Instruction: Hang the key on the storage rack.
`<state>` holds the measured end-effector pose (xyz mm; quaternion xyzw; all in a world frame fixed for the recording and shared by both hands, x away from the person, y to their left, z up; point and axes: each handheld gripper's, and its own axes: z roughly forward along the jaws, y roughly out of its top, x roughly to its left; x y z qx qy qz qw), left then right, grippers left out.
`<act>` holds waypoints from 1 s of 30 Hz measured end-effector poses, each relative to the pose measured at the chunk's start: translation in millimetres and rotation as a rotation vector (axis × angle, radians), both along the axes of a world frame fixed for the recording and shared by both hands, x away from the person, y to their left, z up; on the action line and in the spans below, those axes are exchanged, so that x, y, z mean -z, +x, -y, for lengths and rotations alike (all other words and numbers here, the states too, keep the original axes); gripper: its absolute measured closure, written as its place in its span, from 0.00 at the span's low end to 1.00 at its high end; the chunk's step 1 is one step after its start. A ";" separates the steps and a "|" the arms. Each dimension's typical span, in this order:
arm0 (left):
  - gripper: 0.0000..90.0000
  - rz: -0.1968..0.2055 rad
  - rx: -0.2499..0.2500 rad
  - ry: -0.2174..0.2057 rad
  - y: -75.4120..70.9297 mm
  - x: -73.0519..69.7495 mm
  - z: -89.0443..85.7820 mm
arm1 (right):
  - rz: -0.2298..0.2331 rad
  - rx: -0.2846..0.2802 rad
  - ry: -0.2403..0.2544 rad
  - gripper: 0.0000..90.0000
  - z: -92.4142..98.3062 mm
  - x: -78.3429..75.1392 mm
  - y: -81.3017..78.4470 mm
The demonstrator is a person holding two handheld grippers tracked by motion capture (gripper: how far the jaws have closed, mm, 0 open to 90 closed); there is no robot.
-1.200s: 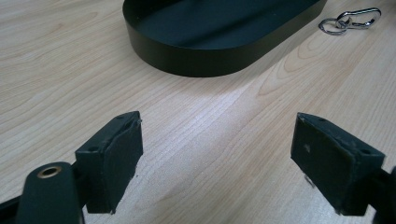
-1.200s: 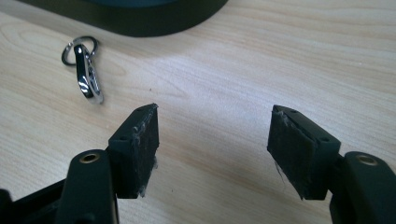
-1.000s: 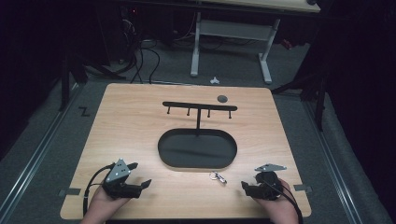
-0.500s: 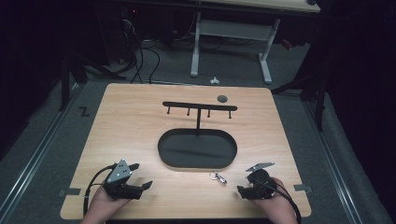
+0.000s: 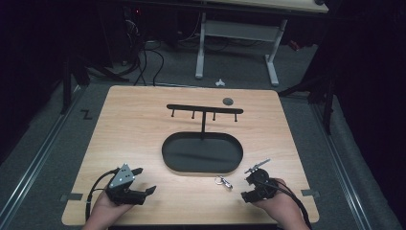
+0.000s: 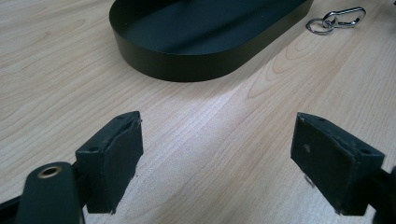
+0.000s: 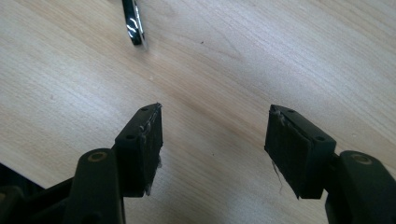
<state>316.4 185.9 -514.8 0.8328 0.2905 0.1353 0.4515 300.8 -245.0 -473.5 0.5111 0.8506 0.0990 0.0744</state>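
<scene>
1. We see the small silver metal carabiner clip with a key ring (image 5: 223, 181) lying flat on the light wooden table (image 5: 143, 129), just beside the near rim of the black oval metal tray (image 5: 202, 152) and apart from it.
2. From the tray's far side rises a thin black post with a black crossbar rack carrying four short pegs (image 5: 205, 109); a small round dark grey disc (image 5: 228, 101) lies beyond the bar's right end.
3. Nothing lies between the clip and the right gripper (image 5: 249, 188), which we hold low over the table just to the clip's right.
4. In the right gripper view its jaws stand well apart over bare wood; the clip (image 7: 134, 23) shows at the top edge, ahead of the left jaw and not between the pads. The jaws have just been closing a little, with nothing between them.
5. Our left gripper (image 5: 143, 184) sits near the table's front left corner, jaws wide apart and holding nothing; in its view the tray (image 6: 187, 56) lies ahead and the clip (image 6: 336, 19) off to the upper right.
6. Against a second ago, our right gripper has shifted leftward, nearer the clip; the left gripper and the clip lie as they did.
</scene>
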 end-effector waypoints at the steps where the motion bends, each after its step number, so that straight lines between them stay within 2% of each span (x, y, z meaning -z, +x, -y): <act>1: 0.19 0.000 0.000 0.000 0.0 0.0 0.0 | 0.000 0.000 0.000 0.41 0.0 0.0 0.0; 4: 0.19 -0.002 0.002 0.001 0.1 0.2 0.1 | -0.030 -0.026 -0.038 0.41 -3.7 -1.8 2.2; 6: 0.20 -0.003 0.004 0.001 0.0 0.3 0.3 | -0.072 -0.045 -0.061 0.41 -5.8 -3.3 4.0; 10: 0.20 -0.006 0.007 0.002 0.4 0.5 0.4 | -0.101 -0.055 -0.077 0.39 -9.8 -3.2 5.0; 15: 0.20 -0.007 0.012 0.005 0.0 0.8 1.3 | -0.109 -0.059 -0.073 0.37 -13.9 -4.2 7.0; 18: 0.20 -0.009 0.014 0.005 0.0 1.2 1.9 | -0.106 -0.085 -0.080 0.37 -18.4 -5.0 8.8; 19: 0.20 -0.009 0.015 0.005 0.0 1.2 2.0 | -0.110 -0.066 -0.079 0.37 -21.4 -5.7 8.4; 21: 0.20 -0.010 0.015 0.005 0.1 1.3 2.1 | -0.103 -0.089 -0.086 0.37 -24.3 -5.6 11.0; 30: 0.20 -0.010 0.018 0.005 0.1 1.0 1.9 | -0.105 -0.114 -0.072 0.39 -43.5 -3.3 26.6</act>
